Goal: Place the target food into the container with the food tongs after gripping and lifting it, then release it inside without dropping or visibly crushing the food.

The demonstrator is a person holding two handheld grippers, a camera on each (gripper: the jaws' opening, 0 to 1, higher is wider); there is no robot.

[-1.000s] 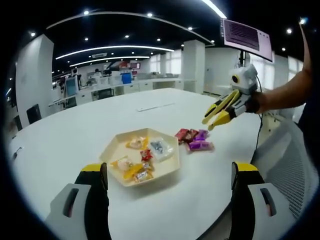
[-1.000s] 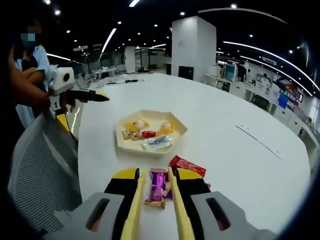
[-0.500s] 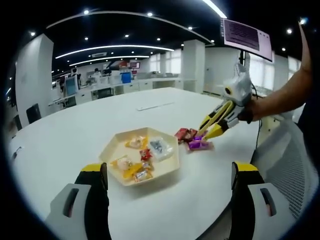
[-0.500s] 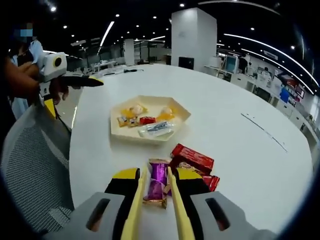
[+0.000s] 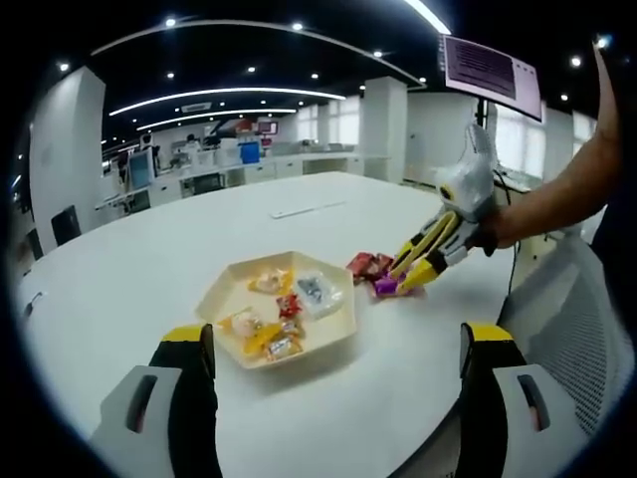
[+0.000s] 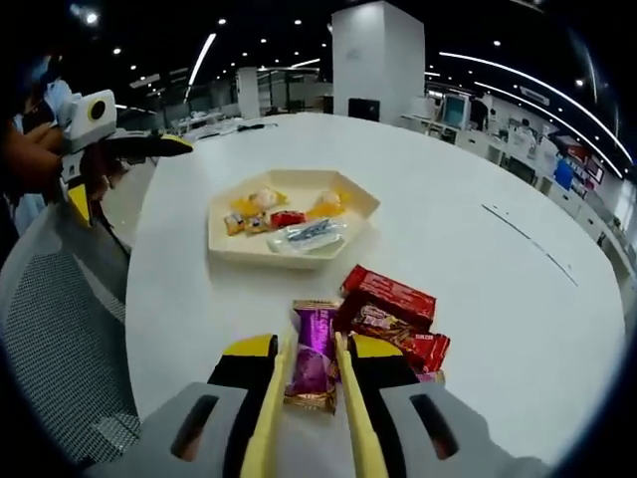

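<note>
A purple-wrapped candy (image 6: 313, 351) lies on the white table, between the two yellow arms of the food tongs (image 6: 271, 398). My right gripper (image 6: 309, 360) is shut on those tongs. Whether the tongs pinch the candy I cannot tell. In the left gripper view the tongs' tips (image 5: 406, 283) touch down at the purple candy (image 5: 385, 287), with the right gripper (image 5: 450, 237) behind them in a hand. The cream hexagonal tray (image 6: 231, 252) (image 5: 342, 333) holds several wrapped sweets. My left gripper (image 5: 336, 351) hangs open over the table's near edge, and its jaws (image 6: 149, 144) are seen from the side at the upper left.
Red snack packets (image 6: 389, 295) (image 5: 362, 264) lie touching the purple candy on its far side. A mesh chair back (image 6: 55, 339) (image 5: 572, 309) stands at the table's edge. The round white table (image 6: 478, 299) has bare room beyond the tray. A monitor (image 5: 492, 70) hangs behind.
My right gripper has come down from above the table and forward, so the tongs now straddle the purple candy at the table surface. The left gripper has stayed put and open.
</note>
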